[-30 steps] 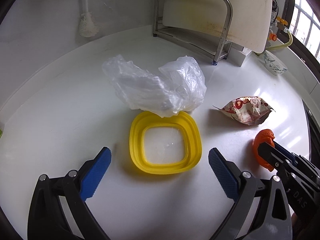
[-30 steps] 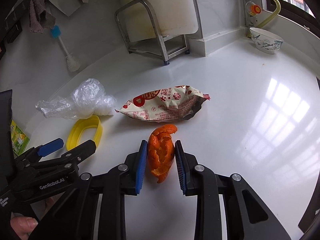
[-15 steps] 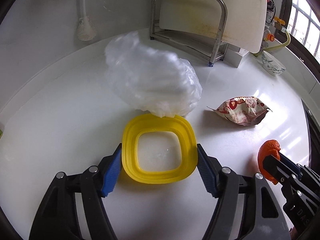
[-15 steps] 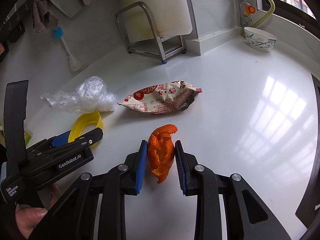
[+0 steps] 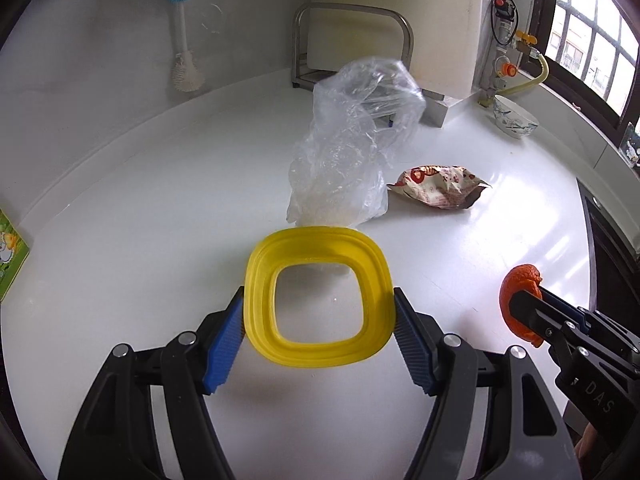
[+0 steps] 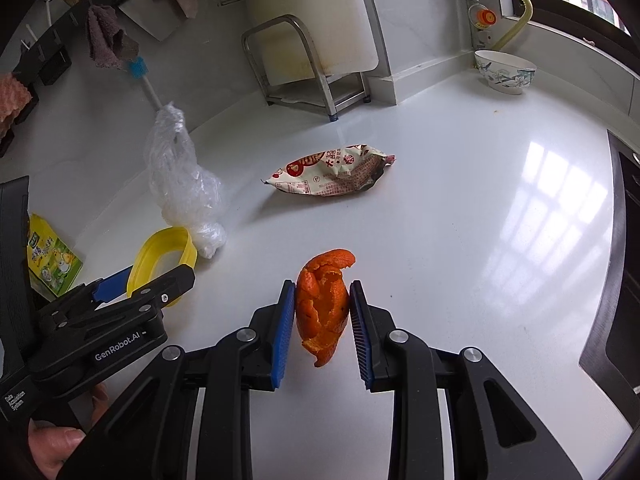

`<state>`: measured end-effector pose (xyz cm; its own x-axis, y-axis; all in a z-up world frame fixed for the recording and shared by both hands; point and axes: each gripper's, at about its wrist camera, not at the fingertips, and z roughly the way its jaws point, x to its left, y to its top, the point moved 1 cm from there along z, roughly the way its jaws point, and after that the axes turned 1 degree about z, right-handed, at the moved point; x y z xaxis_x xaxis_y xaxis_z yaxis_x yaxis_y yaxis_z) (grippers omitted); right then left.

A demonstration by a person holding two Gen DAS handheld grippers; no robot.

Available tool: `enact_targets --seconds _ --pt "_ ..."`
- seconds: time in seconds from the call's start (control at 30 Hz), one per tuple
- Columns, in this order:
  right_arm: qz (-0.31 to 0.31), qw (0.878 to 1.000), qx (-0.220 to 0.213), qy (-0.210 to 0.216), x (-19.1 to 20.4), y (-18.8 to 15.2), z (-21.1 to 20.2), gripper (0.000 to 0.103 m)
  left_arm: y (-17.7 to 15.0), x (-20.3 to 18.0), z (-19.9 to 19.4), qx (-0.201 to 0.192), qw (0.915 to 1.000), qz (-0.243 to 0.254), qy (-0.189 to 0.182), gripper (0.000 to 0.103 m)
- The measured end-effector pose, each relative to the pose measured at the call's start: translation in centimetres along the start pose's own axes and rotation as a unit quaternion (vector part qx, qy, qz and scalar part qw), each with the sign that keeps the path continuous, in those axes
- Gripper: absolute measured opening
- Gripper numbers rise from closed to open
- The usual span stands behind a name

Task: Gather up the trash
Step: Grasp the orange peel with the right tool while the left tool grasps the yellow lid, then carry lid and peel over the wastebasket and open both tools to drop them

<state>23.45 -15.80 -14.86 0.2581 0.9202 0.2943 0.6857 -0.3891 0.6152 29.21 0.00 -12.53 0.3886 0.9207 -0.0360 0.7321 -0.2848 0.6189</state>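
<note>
Left gripper (image 5: 318, 334) marked "GenRobot.AI", jaws clamped on yellow ring (image 5: 318, 298); right gripper (image 6: 322, 322) jaws clamp orange peel (image 6: 325, 304)

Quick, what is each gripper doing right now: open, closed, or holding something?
Left gripper: closed on the yellow ring, with a clear plastic bag attached to it.
Right gripper: closed on the orange peel.

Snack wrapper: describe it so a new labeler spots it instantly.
On the white countertop, look in front of the steel rack. The snack wrapper lies flat there, apart from both grippers. It is crumpled, printed red on white, unlike the clear plastic bag and the orange peel.
</note>
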Motion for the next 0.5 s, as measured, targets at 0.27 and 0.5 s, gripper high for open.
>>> enact_targets --seconds 0.27,0.5 --pt "-0.011 1.000 -0.005 0.005 0.7 -1.5 -3.5 0.027 -1.3 -0.8 -3.9 -0.008 0.9999 0.006 -0.007 0.067" --pt "-0.015 1.000 -0.008 0.010 0.4 -3.0 -6.3 0.027 -3.1 -1.8 -6.5 -0.010 0.9998 0.014 -0.005 0.067"
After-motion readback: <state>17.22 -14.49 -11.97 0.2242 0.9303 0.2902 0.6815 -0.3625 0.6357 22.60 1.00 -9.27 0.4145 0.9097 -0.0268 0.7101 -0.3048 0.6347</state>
